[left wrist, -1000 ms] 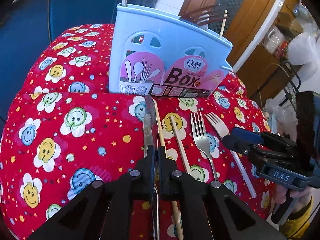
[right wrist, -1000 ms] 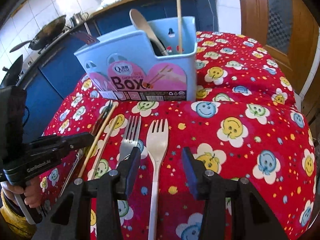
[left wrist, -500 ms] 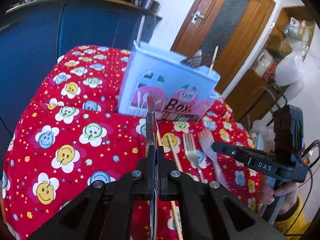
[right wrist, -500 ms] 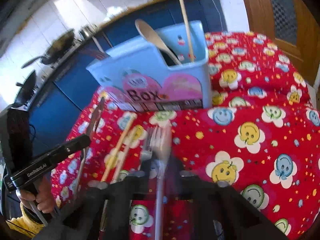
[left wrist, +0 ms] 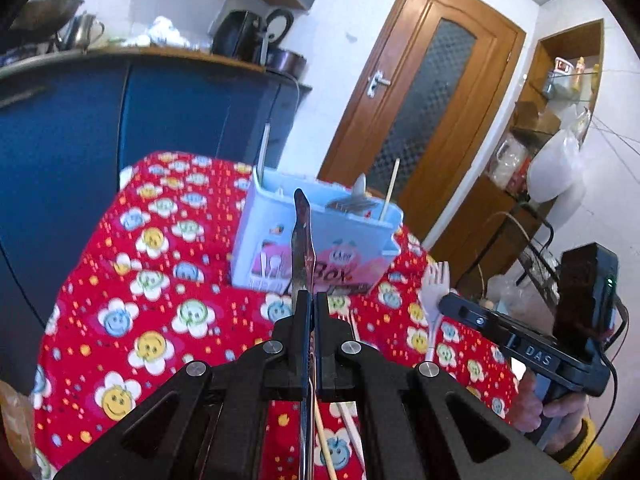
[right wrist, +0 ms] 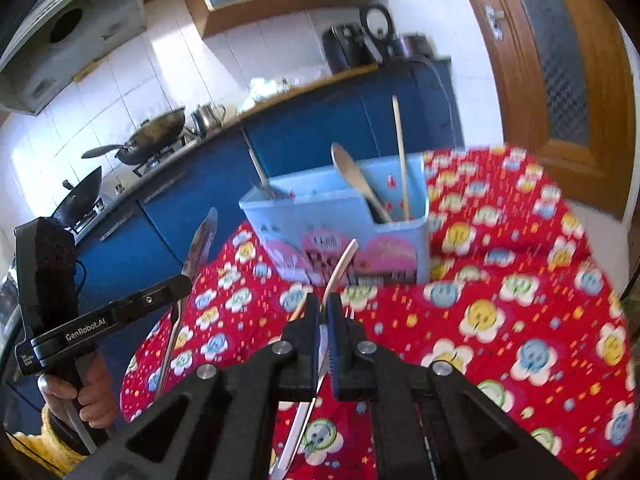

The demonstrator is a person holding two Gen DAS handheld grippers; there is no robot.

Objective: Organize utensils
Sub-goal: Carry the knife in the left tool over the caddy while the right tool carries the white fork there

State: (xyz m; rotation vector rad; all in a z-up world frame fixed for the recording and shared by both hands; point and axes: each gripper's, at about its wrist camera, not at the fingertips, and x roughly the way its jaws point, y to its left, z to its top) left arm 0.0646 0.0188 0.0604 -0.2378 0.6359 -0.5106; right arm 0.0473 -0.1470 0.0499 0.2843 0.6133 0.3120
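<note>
My left gripper (left wrist: 311,300) is shut on a metal knife (left wrist: 301,236), blade up, lifted above the red smiley tablecloth (left wrist: 152,320). My right gripper (right wrist: 323,304) is shut on a white plastic fork (right wrist: 340,264), also raised; the fork's tines show in the left wrist view (left wrist: 438,276). The knife shows in the right wrist view (right wrist: 200,240) too. The light blue utensil box (left wrist: 316,236) stands ahead on the table, holding a wooden spoon (right wrist: 354,178), chopsticks (right wrist: 400,152) and metal utensils. Two chopsticks (left wrist: 340,432) lie on the cloth below my left gripper.
Blue kitchen cabinets (left wrist: 80,128) with woks (right wrist: 156,132) and a kettle stand behind the table. A wooden door (left wrist: 424,92) is at the back right. A shelf with bags (left wrist: 552,160) is at the far right.
Both grippers rose from the table. The right gripper closed on the white fork and lifted it. The left gripper lifted the knife higher.
</note>
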